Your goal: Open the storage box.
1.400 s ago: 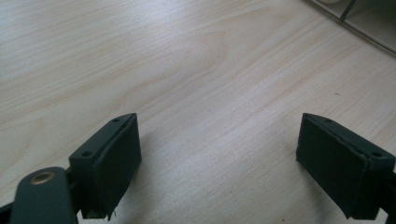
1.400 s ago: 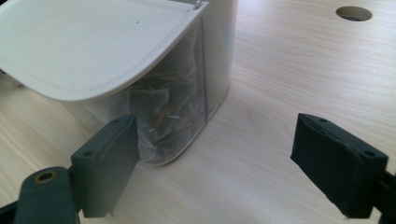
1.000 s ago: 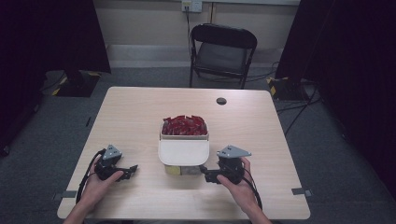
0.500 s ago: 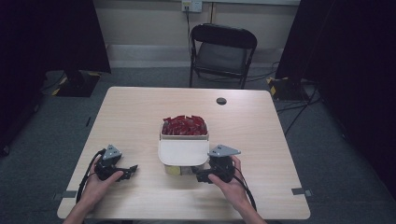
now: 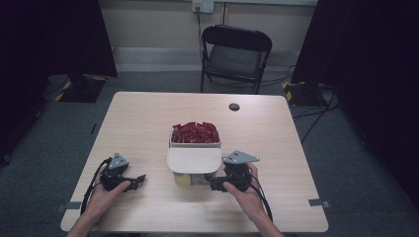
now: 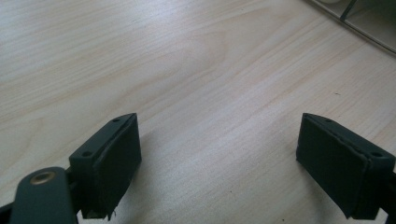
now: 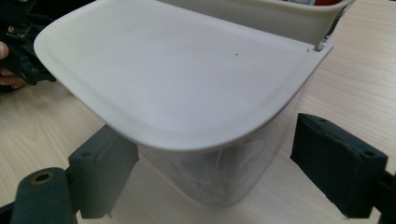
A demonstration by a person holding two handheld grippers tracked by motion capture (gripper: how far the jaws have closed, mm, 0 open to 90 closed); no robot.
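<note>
A cream bin (image 5: 194,143) heaped with red pieces (image 5: 194,132) stands at the table's middle. Its flat cream lid (image 5: 193,159) (image 7: 177,79) hangs out toward me over a clear tub (image 5: 187,178) (image 7: 219,179) below it. My right gripper (image 5: 212,182) (image 7: 210,130) is open, its jaws standing on either side of the clear tub under the lid, not closed on it. My left gripper (image 5: 139,178) (image 6: 219,126) rests open over bare wood at the front left, apart from the bin, with nothing between its fingers.
A small black disc (image 5: 234,106) lies on the table (image 5: 138,123) at the far right. A black folding chair (image 5: 236,54) stands behind the table. Dark curtains flank the room. The left hand (image 7: 10,79) shows beyond the lid in the right gripper view.
My right gripper has slid left along the table up to the clear tub under the lid. The left gripper has stayed where it was.
</note>
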